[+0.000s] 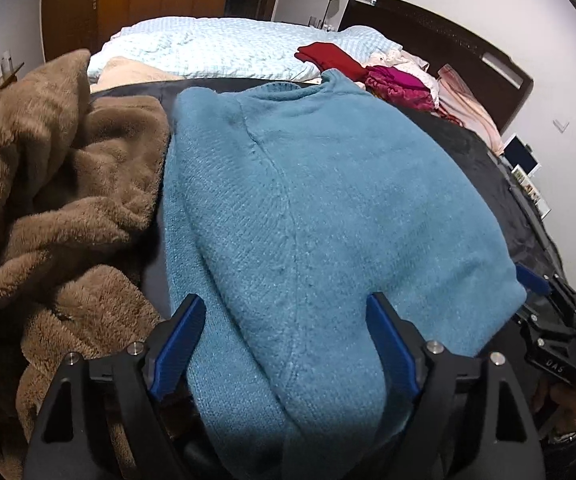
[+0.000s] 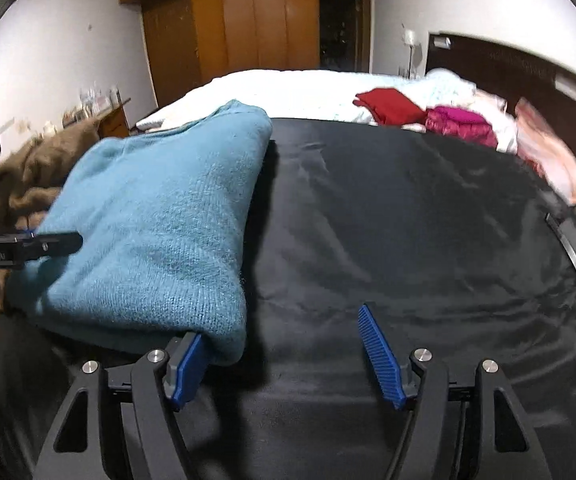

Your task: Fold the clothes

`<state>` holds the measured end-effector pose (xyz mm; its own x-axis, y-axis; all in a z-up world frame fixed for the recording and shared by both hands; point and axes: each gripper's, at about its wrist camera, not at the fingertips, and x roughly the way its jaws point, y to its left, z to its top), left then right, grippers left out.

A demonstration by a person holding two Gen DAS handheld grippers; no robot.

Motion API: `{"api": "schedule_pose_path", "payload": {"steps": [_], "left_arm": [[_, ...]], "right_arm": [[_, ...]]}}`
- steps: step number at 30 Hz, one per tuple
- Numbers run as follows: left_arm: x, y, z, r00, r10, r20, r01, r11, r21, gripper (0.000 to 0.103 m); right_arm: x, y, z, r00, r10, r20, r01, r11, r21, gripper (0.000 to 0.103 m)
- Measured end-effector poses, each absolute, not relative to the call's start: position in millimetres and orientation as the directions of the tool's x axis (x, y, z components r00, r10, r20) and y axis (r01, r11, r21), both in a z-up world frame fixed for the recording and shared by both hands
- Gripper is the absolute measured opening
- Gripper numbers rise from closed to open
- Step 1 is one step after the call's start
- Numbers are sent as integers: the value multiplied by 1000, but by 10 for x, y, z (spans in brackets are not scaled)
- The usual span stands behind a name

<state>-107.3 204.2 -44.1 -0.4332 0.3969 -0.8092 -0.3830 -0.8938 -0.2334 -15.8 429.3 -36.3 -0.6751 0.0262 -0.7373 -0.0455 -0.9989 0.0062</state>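
Observation:
A teal knitted sweater lies folded on a black sheet over the bed, neckline at the far end. My left gripper is open at the sweater's near end, jaws wide, with the knit running between and under them. In the right wrist view the sweater is a thick folded stack on the left. My right gripper is open beside its near right corner; the left finger touches that corner, and only black sheet lies between the jaws. Each gripper shows in the other view: right gripper, left gripper.
A brown fluffy blanket is heaped left of the sweater. Beyond the sheet lie a pale blue quilt, a red garment, a magenta garment and pink-white clothes by the dark headboard. A wooden wardrobe stands behind.

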Motion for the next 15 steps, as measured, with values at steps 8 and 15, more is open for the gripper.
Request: {"api": "schedule_pose_path", "payload": {"steps": [8,15], "left_arm": [[-1020,2040,-457,-463,420,-781,-394,-886,-244,87],[-1005,2024,-442,-463,428,-776,-400,-882,-249,88]], "right_arm": [[219,4185,94,-748,-96,-657,111,-994,19,72],[-56,3572,276,-765,-198,-613,268,-963,-23,73]]}}
